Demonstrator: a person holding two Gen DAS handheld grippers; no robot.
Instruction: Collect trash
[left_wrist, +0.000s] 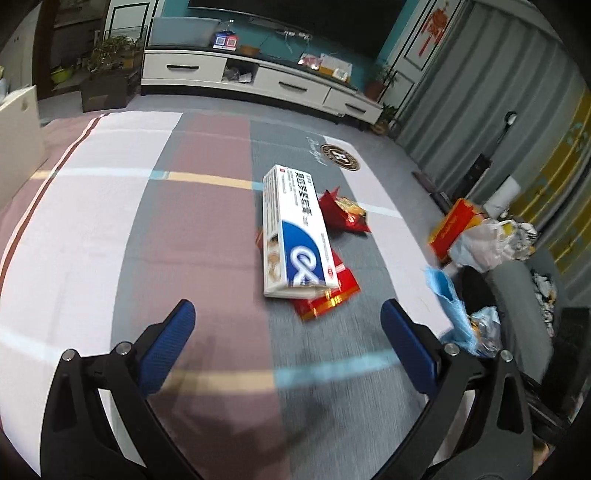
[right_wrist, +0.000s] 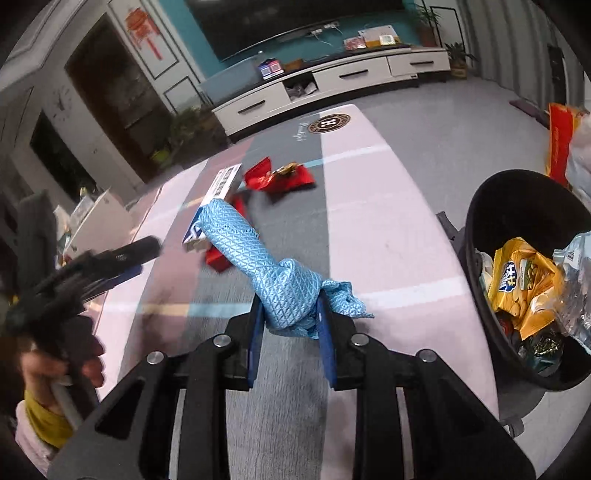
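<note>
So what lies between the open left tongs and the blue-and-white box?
Nothing: in the left wrist view, only bare striped cloth runs from the left tongs to the blue-and-white box. Red wrappers poke out from under the box.

On the table (left_wrist: 110, 221) before me, the box (left_wrist: 295, 229) lies atop a wrapper (left_wrist: 328, 299); another wrapper (left_wrist: 345, 216) sits just beyond to its right. The bin (right_wrist: 517, 206) stands off the table's right edge, packets (right_wrist: 524, 280) inside.
</note>
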